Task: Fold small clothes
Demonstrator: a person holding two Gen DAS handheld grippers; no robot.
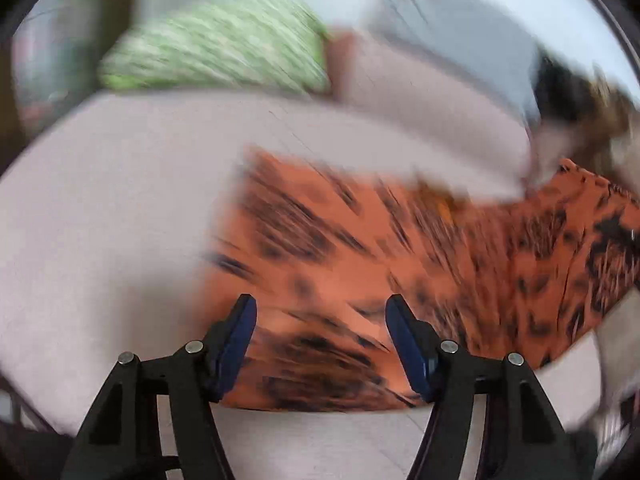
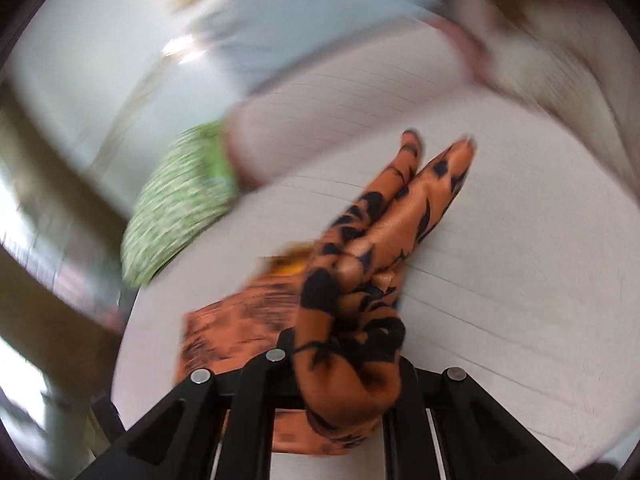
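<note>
While the orange, black-blotched thin fabric garment (image 1: 360, 272) lies spread across the pale, flat padded surface (image 1: 100, 220), most of it rests flat, which suits folding: a smooth base lets an edge be carried over cleanly. At the far left of the left wrist view a green-and-white striped cushion (image 1: 216, 44) sits at the back of the surface, well apart from the cloth and out of the working area. Nearer, the left gripper (image 1: 320, 344) hangs over the near edge of the garment with its blue-padded fingers (image 1: 240, 344) spread; cloth shows in the gap, but the pads press on nothing. Judging by that stance, it is poised to pin or take this edge while the other side is handled.

Further right, the garment rises off the surface toward the picture's edge, which suggests that end is being lifted.

In the right wrist view the same cushion (image 2: 180, 200) shows at left, and the right gripper (image 2: 348, 360) is pinched tight on a bunched corner of the garment (image 2: 360, 300). Folds of cloth stand up past the fingertips and hide them, while the rest trails down to the surface (image 2: 520, 260) at left. Holding a corner this way probably serves to draw one side over the flat part. Both views are smeared, so finer details cannot be told.
</note>
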